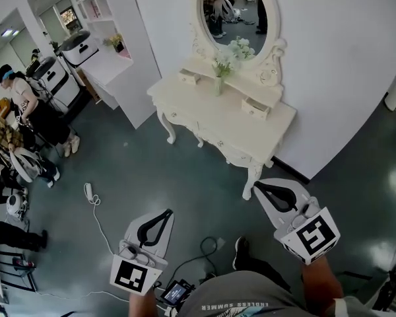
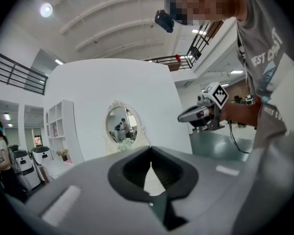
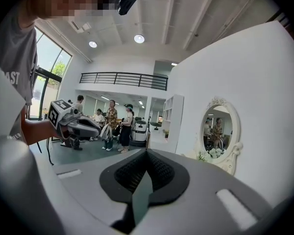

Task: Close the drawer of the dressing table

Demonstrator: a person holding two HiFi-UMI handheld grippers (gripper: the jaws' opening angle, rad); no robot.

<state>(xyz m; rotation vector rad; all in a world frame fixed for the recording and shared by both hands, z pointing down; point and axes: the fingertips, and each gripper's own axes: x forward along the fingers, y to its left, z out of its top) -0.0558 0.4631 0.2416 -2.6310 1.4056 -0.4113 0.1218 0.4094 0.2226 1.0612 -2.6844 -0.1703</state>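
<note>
The cream dressing table (image 1: 214, 121) stands against the white wall, with an oval mirror (image 1: 234, 8) and a vase of flowers (image 1: 219, 78) on it. Two small drawers sit on its raised shelf: the left drawer (image 1: 189, 76) and the right drawer (image 1: 255, 107), each sticking out a little. My left gripper (image 1: 168, 211) is over the floor, well short of the table, shut and empty. Near the table's front right leg, my right gripper (image 1: 255, 187) is also shut and empty. The left gripper view shows the left gripper (image 2: 150, 148), the mirror (image 2: 120, 126) and the right gripper (image 2: 201, 112). The right gripper view shows the right gripper (image 3: 147, 151) and the mirror (image 3: 218, 131).
A white shelf unit (image 1: 102, 32) stands left of the table. A power strip and cable (image 1: 89, 193) lie on the dark green floor in front. People and equipment (image 1: 20, 104) are at the far left. My shoe (image 1: 241, 251) is between the grippers.
</note>
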